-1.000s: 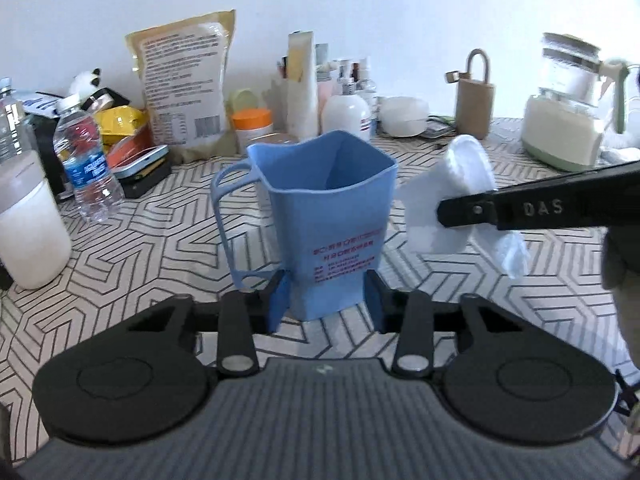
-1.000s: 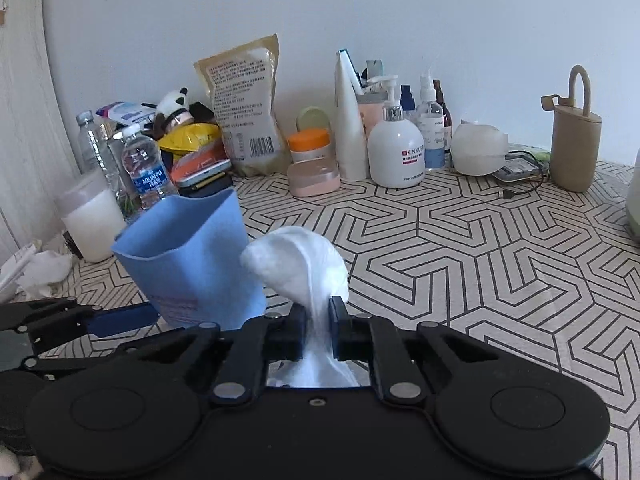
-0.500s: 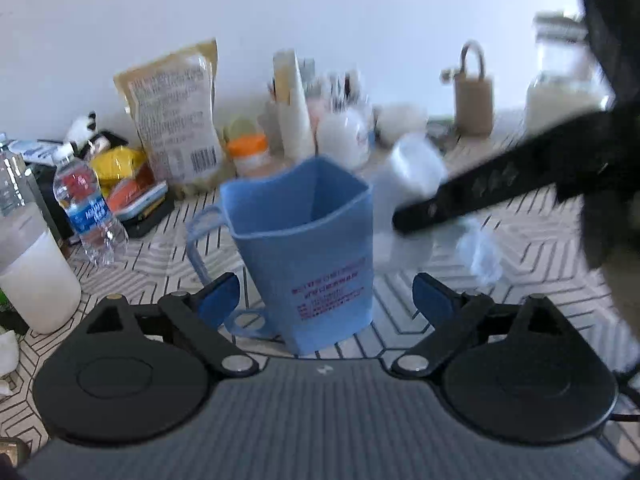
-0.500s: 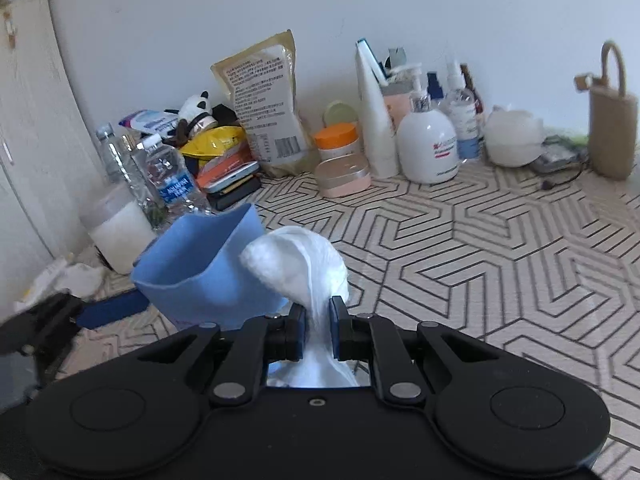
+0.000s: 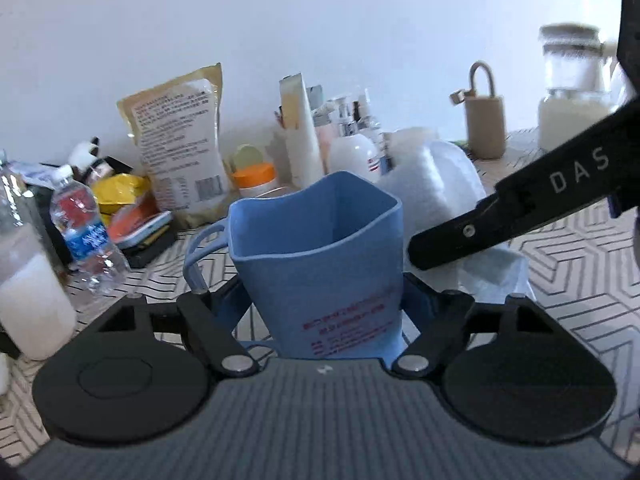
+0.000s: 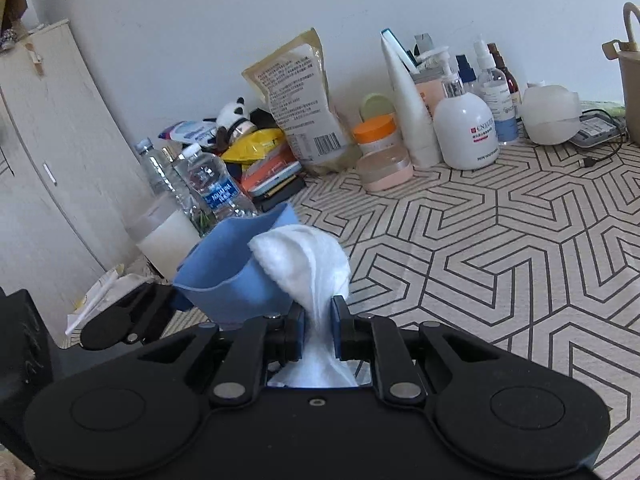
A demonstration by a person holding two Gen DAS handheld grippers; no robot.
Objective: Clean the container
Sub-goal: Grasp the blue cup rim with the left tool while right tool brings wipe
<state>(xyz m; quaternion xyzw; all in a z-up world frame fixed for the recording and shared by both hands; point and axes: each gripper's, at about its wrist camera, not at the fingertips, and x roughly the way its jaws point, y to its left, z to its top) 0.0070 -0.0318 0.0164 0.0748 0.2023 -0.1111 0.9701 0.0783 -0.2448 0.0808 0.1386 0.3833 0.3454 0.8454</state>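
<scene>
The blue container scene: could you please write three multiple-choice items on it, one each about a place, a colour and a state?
1. Where is the white cloth relative to the blue container?
A. stuffed deep inside it
B. outside, beside its rim
C. under its base

2. What colour is the printed text on the container?
A. red
B. black
C. green

3. What is the right gripper doing?
A. open, holding nothing
B. shut on the container's handle
C. shut on the white cloth

Answers: 1 B, the cloth bulges beside the rim and the inside looks bare; 2 A, red print on its front wall; 3 C, the cloth is pinched between its fingers.
</scene>
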